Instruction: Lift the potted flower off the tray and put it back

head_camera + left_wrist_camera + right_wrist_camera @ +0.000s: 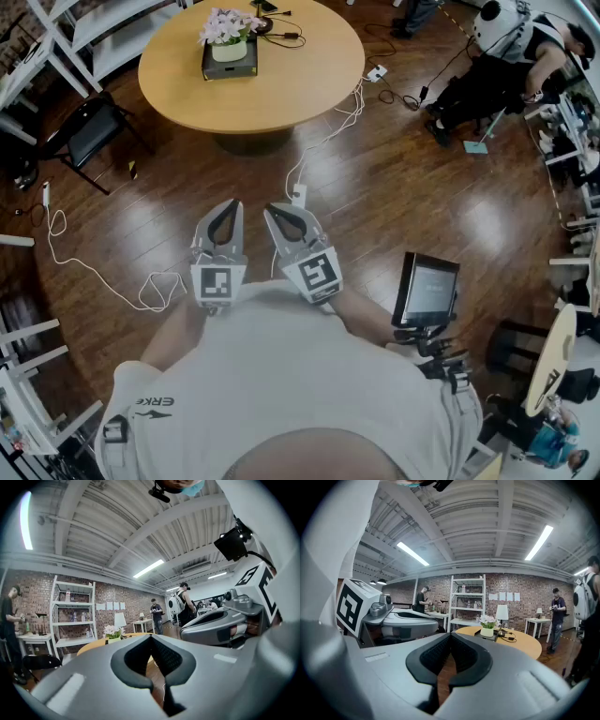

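Left gripper (228,202) and right gripper (280,208), both closed and empty, should open before nearing the flower (228,33) by the tabletop's (300,89) far edge.

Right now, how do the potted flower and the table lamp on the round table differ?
The potted flower sits on a dark tray; the table lamp stands on the bare round table. The lamp rises taller than the flower. The flower has pale pink blooms, the lamp a plain white shade. Both stand upright, side by side.
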